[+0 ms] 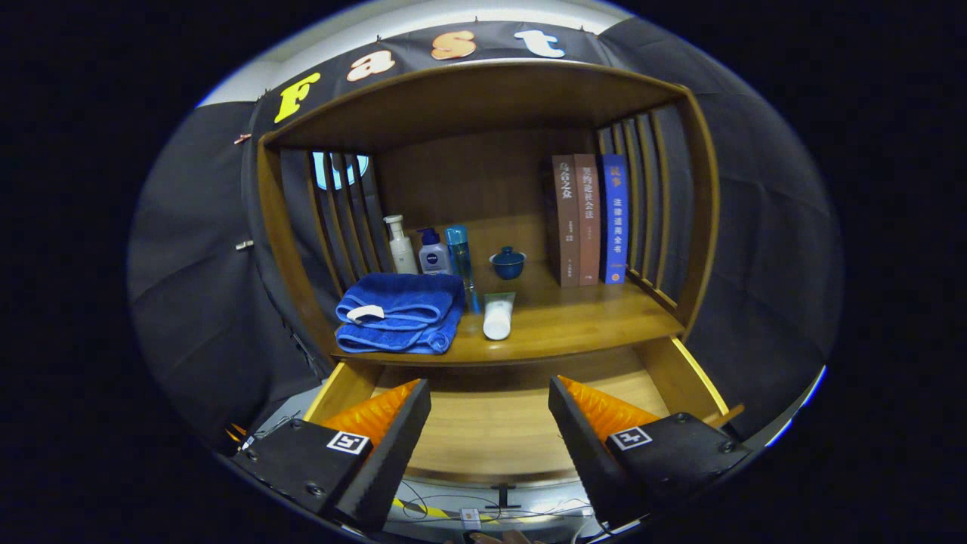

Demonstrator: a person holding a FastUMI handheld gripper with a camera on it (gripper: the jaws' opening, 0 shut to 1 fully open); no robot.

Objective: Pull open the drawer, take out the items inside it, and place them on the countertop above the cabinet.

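Observation:
The wooden drawer (680, 378) stands pulled open below the countertop (574, 321), and its bare wooden floor shows between and beyond my fingers. My gripper (489, 393) is open above the drawer, with nothing between its fingers. On the countertop lie a folded blue towel (400, 313) at the left and a white tube (498, 317) lying flat just right of it. Part of the drawer's inside is hidden under the countertop's front edge.
At the back of the shelf stand a white pump bottle (399, 245), a small white and blue bottle (434, 255), a slim blue bottle (461, 261) and a blue lidded cup (508, 263). Three books (589, 219) stand upright at the right. Slatted wooden sides and a top board enclose the shelf.

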